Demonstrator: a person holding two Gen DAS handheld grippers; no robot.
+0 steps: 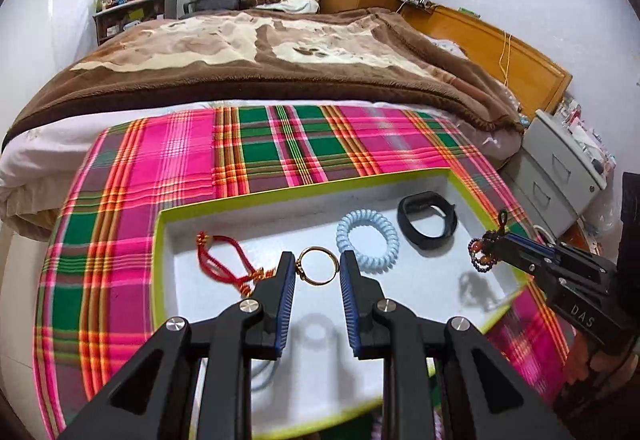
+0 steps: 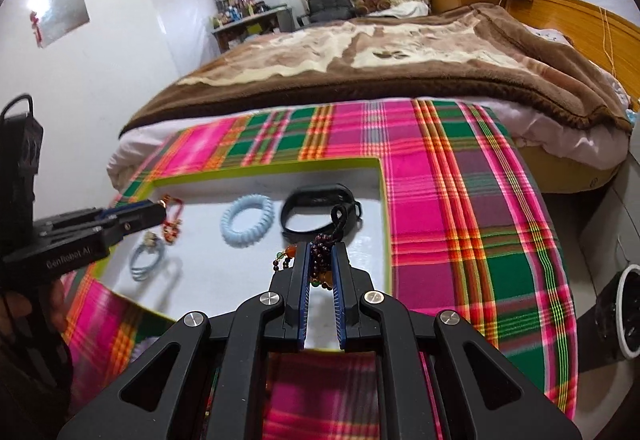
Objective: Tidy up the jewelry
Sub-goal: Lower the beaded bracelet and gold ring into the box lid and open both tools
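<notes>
Left gripper [image 1: 318, 267] pinching ring [image 1: 317, 265], right gripper [image 2: 321, 258] clamping beads [image 2: 322, 251]

Pink-green plaid cloth [image 1: 256, 147] (lime-rimmed white tray [image 1: 304, 183])

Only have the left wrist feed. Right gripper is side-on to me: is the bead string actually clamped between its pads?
Observer: Yes. The right wrist view shows the beaded bracelet pinched between both pads of the right gripper, with its black cord loop sticking up past the tips.
Operator: Anything in the tray hidden under my left gripper?
Observer: A pale blue bangle with a small charm lies on the floor of the tray, just below the left gripper.
</notes>
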